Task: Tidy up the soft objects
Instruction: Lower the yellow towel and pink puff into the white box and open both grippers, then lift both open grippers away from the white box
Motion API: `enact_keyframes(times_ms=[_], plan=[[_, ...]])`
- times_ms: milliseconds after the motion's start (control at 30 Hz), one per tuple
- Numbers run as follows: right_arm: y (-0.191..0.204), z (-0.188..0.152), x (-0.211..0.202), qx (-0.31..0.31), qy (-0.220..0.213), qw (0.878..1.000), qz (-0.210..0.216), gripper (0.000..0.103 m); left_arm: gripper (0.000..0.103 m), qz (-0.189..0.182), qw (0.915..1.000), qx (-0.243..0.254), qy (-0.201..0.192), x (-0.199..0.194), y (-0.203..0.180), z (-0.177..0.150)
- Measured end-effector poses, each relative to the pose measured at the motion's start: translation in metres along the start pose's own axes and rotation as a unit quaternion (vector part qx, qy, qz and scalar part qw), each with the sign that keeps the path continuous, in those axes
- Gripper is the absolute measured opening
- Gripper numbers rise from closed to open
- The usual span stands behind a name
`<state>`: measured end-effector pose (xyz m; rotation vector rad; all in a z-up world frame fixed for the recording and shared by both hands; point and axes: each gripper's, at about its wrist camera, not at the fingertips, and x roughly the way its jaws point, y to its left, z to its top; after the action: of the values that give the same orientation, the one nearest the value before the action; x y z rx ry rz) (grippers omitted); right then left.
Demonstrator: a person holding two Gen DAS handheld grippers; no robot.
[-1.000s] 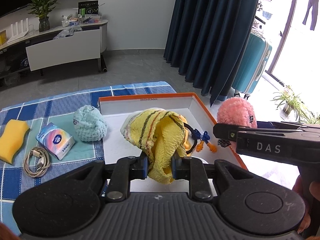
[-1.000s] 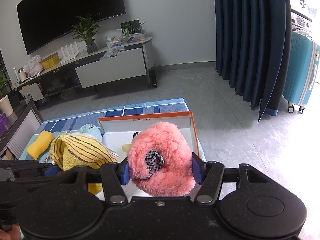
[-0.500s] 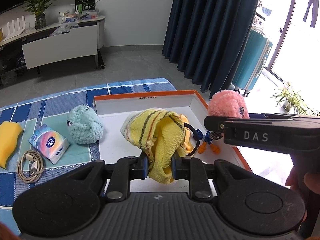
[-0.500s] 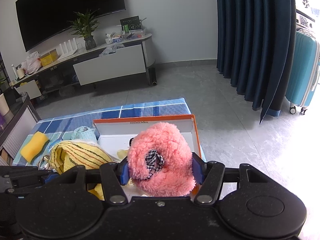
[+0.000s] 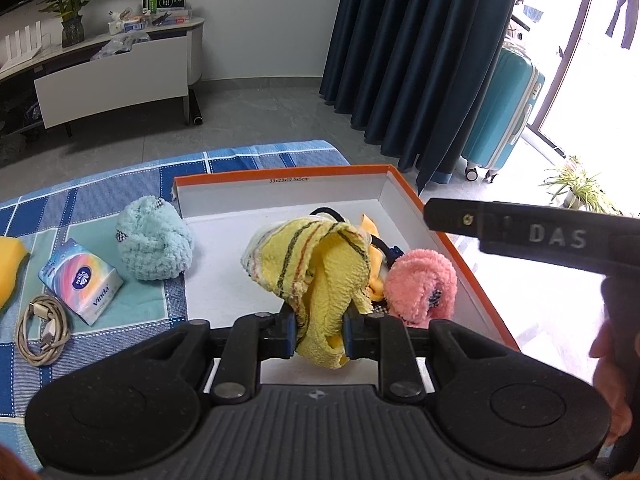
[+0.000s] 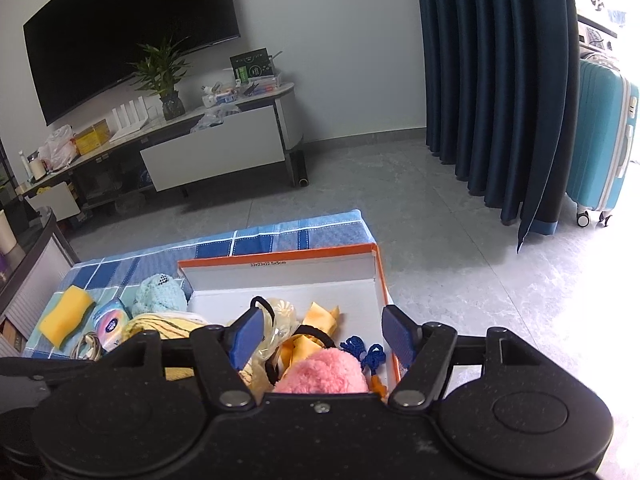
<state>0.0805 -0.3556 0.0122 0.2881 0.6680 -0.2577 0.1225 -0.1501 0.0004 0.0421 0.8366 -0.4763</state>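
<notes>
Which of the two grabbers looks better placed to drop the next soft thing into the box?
Left. The left gripper grips the yellow towel above the box; the right gripper is open, empty.

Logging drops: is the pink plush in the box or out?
In: pink plush lies inside the orange box; right gripper open above it.

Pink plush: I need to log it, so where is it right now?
In the left wrist view the pink plush lies inside the orange box, by its right wall, beside the yellow towel.

Grey tile floor [image 6: 400, 184], navy curtains [image 6: 492, 80], wall-mounted TV [image 6: 120, 32].
</notes>
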Motion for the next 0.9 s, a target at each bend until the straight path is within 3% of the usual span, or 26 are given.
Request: enact_keyframes(times_ms=[67,167,233,300,500,900], plan=[[0.000,-0.001,-0.003,-0.001,-0.003,1.000,-0.002,0.079,0.027,-0.011,0.9999,-0.002,0.010,0.005,0.002,-0.001],[-0.001,-0.002,-0.007,0.002,-0.006,1.000,-0.004,0.079,0.054,-0.019,0.9997,-0.011,0.012,0.004,0.004,-0.004],[0.000,-0.002,-0.010,0.004,-0.008,1.000,-0.003,0.079,0.054,-0.017,0.9998,-0.011,0.006,-0.001,0.004,-0.005],[0.002,-0.003,-0.013,0.001,-0.010,1.000,-0.002,0.079,0.061,-0.014,0.9997,-0.019,0.000,-0.006,0.007,-0.003],[0.011,0.000,-0.026,-0.005,-0.022,1.000,0.004,0.079,0.068,-0.001,0.9993,-0.028,-0.024,-0.031,0.015,-0.001],[0.042,-0.006,-0.050,-0.024,-0.026,0.999,0.024,0.079,0.073,0.050,0.9956,-0.063,-0.047,-0.075,0.049,-0.007]])
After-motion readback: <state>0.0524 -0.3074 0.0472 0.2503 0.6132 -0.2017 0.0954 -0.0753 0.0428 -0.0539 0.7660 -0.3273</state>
